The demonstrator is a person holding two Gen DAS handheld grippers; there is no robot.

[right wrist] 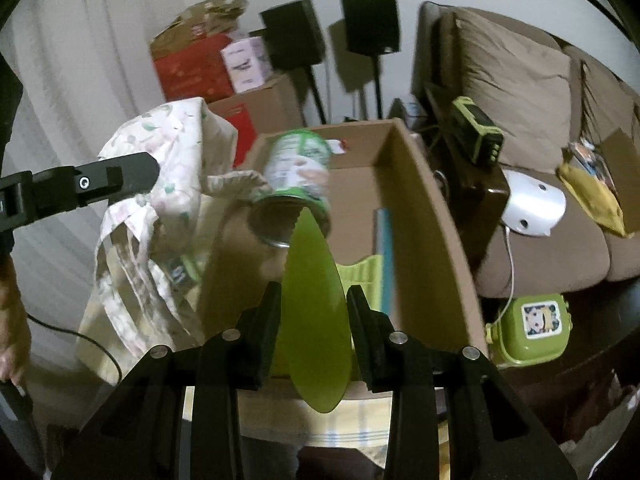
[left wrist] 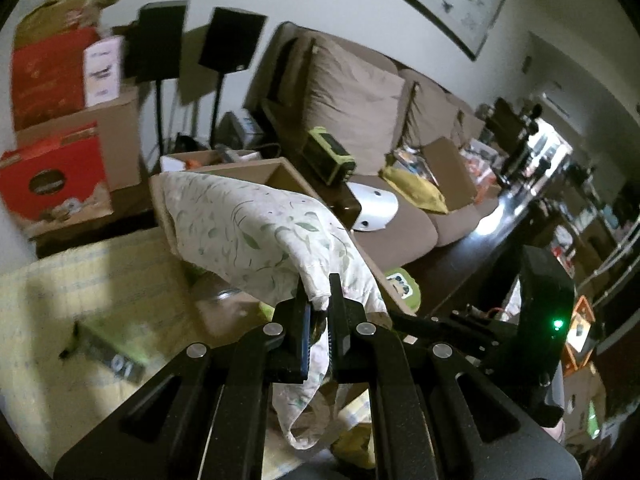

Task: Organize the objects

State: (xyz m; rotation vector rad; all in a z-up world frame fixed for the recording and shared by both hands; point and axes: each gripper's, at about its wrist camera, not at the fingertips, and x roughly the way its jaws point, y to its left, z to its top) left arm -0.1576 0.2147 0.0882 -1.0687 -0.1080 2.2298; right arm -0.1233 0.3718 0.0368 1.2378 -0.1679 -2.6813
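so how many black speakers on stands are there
2. Both stand against the back wall beside the sofa: one speaker behind the stacked boxes, the other nearer the sofa. More may be hidden.

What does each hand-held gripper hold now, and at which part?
The left hand-held gripper pinches the leaf-print cloth at a bunched edge. The right hand-held gripper grips the green flat disc edge-on, by its two faces.

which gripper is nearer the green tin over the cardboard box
Right. The right gripper sits just below the green tin, a green lid between its fingers. The left gripper is off to the tin's left, clamping floral cloth.
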